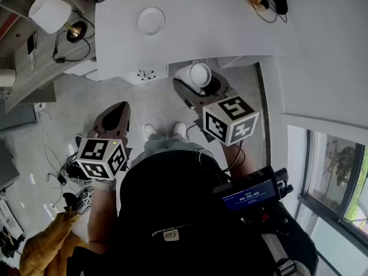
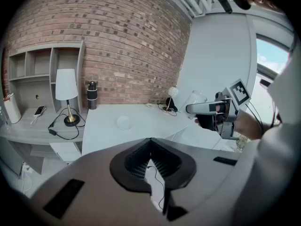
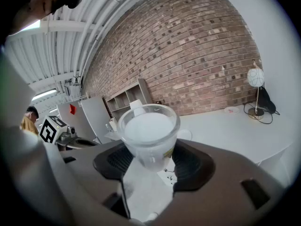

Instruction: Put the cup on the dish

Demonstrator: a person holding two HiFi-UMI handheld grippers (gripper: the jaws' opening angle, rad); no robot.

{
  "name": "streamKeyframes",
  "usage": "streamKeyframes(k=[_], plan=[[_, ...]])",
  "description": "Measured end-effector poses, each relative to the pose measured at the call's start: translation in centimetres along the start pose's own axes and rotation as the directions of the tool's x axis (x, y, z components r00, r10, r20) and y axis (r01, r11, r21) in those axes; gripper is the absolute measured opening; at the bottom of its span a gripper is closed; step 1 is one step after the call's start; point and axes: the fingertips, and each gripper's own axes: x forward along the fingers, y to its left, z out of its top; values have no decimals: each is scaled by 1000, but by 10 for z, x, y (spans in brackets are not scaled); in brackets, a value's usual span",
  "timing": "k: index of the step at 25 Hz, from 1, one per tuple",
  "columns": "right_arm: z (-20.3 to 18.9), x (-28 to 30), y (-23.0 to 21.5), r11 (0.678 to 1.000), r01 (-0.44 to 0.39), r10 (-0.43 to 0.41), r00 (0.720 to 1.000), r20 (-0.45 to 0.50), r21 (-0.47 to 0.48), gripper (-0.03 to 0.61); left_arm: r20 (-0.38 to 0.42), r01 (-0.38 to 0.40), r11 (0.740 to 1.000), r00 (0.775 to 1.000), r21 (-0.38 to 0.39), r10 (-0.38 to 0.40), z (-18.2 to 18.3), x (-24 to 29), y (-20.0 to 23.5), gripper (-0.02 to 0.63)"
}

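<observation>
- Head view: the right tool [image 1: 191,86] sits just right of centre frame, its jaws pinching a translucent white cup [image 1: 200,73] by the lower body, mouth up. The cup hangs over the floor just below the front edge of the white desk [image 1: 230,22], not yet above it.
- The small round white dish [image 1: 151,20] lies bare in the upper middle of the frame, well apart from the cup, up and to the left. My judgement: the step in hand is the carry, so lift clear of the desk edge first, then travel up-left.
- Left gripper view: the left tool [image 2: 151,166] has its jaws drawn together with nothing between them, only floor and a cable showing through the slit. The dish [image 2: 124,122] appears at centre-left on the desk, with open surface around it. This tool should stay low and out of the path.
- Right gripper view: the cup [image 3: 148,131] fills the centre, gripped near its base, rim level. The hold is low on a tapered wall, so I would move slowly, hold it upright, centre it over the dish, and spread the jaws only once the base rests flat.
</observation>
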Motion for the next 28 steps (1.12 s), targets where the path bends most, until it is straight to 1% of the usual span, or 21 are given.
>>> streamKeyframes(k=[4, 9, 13, 28], plan=[[2, -6, 7, 1000, 10, -10, 1000, 9, 1, 261, 13, -1, 1000, 1000, 5, 1, 2, -9, 4, 6], [5, -4, 17, 1000, 23, -23, 1000, 16, -4, 261, 17, -5, 1000, 1000, -3, 6, -4, -21, 16, 6], [6, 0, 22, 999, 30, -30, 999, 23, 34, 261, 20, -2, 1000, 1000, -2, 2, -6, -25, 27, 6], [7, 7, 34, 994, 95, -97, 995, 25, 53, 261, 46, 58, 998, 997, 11, -59, 2, -25, 46, 6]])
